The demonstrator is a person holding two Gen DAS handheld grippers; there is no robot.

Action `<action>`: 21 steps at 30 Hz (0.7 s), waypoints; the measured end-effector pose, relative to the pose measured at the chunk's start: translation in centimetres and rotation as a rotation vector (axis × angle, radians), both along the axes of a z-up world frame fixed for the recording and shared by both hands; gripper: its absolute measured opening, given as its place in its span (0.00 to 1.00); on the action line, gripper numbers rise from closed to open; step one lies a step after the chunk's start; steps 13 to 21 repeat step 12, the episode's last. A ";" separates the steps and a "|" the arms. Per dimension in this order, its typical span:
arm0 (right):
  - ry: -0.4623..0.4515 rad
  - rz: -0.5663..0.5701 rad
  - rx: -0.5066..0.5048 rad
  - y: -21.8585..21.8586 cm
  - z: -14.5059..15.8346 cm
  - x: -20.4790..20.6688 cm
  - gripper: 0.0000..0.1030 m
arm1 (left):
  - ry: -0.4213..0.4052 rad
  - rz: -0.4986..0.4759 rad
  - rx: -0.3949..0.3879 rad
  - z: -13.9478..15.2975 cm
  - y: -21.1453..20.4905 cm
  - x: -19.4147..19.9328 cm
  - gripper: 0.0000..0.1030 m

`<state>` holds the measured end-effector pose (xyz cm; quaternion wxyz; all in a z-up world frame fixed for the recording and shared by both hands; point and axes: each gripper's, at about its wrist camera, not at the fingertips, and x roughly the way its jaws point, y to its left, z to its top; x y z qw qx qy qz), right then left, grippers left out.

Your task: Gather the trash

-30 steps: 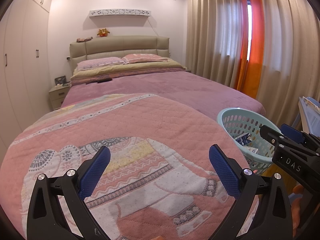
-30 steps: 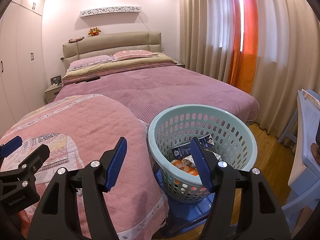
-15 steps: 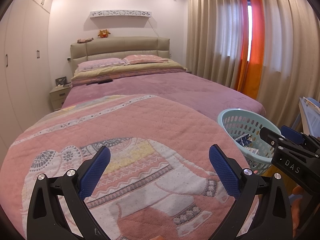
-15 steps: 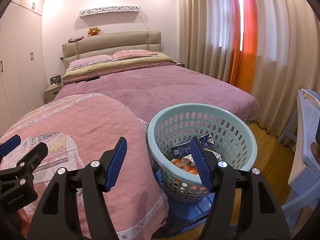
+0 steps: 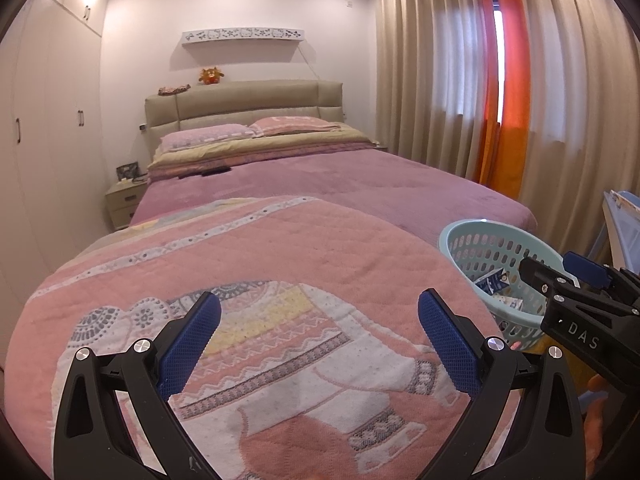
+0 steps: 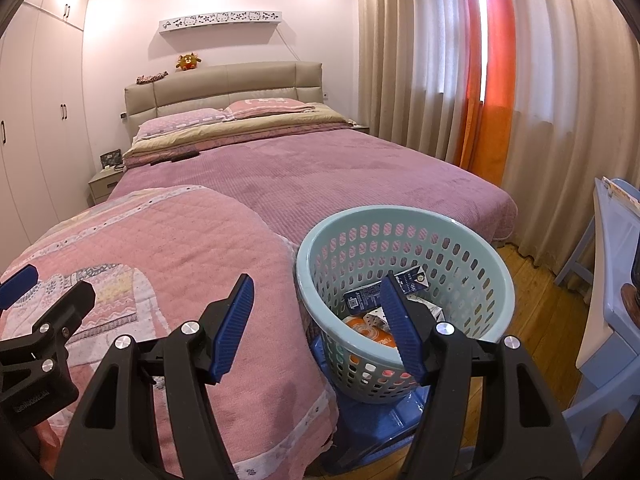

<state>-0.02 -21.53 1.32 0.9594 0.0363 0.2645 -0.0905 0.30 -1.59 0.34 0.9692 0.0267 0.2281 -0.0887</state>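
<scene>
Both grippers, left gripper [image 5: 318,334] and right gripper [image 6: 316,320], hang with jaws apart and empty; basket [image 6: 472,232] at lower right holds trash, so next comes finding more

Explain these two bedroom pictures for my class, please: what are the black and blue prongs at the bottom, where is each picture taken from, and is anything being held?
There is no robot here. A person holds a hand tool in each hand, each with two blue-padded fingers and a wide-angle camera looking forward along them.

One picture comes from the left gripper, the other from the right gripper. Each tool also shows at the edge of the other's picture.

Both sets of fingers stand wide apart, with nothing between them.

In front lies a pink elephant quilt with no loose trash visible on it, and beyond it the purple bed. Beside the quilt stands a pale green basket on a blue stool. It holds collected trash: a dark blue carton, an orange wrapper and other packaging that is hard to identify.
</scene>
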 end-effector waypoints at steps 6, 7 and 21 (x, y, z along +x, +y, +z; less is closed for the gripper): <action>-0.001 -0.002 -0.004 0.3 0.0 -0.2 0.60 | -0.003 0.018 -0.004 0.1 0.2 0.1 0.93; -0.002 -0.003 -0.005 0.4 0.0 -0.3 0.60 | 0.001 0.020 -0.008 0.1 0.2 0.2 0.93; -0.002 -0.008 -0.003 0.5 0.1 -0.4 0.60 | 0.010 0.019 -0.022 0.0 0.4 0.4 0.93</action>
